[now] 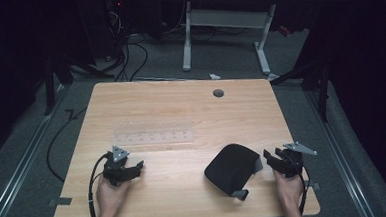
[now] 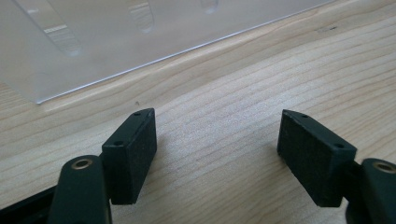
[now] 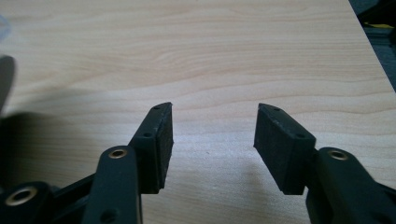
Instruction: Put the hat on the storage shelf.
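Observation:
A black rounded object (image 1: 232, 167), like a cap or soft case with grey tabs, lies on the wooden table (image 1: 181, 104) at the front right. My right gripper (image 1: 269, 158) rests just right of it and is open; in the right gripper view its jaws (image 3: 214, 130) have only bare wood between them. At the front left, my left gripper (image 1: 134, 169) is open over the table. In the left gripper view its jaws (image 2: 217, 135) stand wide apart with nothing between them. A clear plastic rack (image 1: 152, 133) (image 2: 116, 37) lies just beyond the left gripper.
A small round grommet hole (image 1: 218, 93) sits near the table's far edge. Beyond the table stand a white desk frame (image 1: 226, 21) and loose cables (image 1: 128, 57) on the floor. The table's right edge (image 3: 369, 46) is close to my right gripper.

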A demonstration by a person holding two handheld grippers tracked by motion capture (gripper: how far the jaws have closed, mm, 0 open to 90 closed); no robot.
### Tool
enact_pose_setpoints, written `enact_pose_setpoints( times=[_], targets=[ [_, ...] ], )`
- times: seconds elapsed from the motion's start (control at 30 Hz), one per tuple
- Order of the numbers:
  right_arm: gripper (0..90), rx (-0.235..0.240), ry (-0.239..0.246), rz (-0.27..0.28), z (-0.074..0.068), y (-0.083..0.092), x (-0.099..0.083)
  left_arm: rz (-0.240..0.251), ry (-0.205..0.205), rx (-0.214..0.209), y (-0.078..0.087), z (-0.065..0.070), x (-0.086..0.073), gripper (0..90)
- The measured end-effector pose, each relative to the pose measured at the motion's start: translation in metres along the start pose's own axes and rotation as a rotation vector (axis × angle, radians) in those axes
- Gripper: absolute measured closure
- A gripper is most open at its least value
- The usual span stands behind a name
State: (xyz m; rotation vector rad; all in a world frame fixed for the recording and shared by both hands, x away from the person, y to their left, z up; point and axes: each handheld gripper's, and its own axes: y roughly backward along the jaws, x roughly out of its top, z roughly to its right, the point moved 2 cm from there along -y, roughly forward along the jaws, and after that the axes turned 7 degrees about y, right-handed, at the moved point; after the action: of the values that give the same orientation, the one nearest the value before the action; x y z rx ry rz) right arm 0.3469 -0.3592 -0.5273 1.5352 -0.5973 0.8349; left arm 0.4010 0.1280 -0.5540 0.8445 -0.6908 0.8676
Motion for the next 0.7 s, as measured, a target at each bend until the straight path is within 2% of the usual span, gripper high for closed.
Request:
enact_pose_setpoints(
  times=[0.1,0.2,0.3,0.47,0.6,0.7],
  targets=[
    [52.5,0.037,-0.017,0.025,0.0,0.008,0.001,0.0,0.0,0.0,0.0,0.0,0.0,28.9],
    [53.1,0.055,-0.02,0.041,0.001,0.015,0.001,0.001,0.003,0.0,0.0,0.0,0.0,28.8],
    [53.5,0.084,-0.045,0.061,0.001,0.022,0.001,0.002,0.002,0.001,0.0,0.0,0.0,28.9],
    [53.0,0.112,-0.037,0.093,-0.002,0.036,0.004,0.002,0.001,0.001,0.0,0.0,0.0,28.9],
    [50.6,0.153,-0.037,0.131,-0.006,0.047,0.005,0.002,0.002,0.001,0.0,0.0,0.0,28.9],
    [49.0,0.181,-0.027,0.135,-0.012,0.054,0.004,0.002,0.001,0.001,0.0,0.0,0.0,28.9]
  ],
)
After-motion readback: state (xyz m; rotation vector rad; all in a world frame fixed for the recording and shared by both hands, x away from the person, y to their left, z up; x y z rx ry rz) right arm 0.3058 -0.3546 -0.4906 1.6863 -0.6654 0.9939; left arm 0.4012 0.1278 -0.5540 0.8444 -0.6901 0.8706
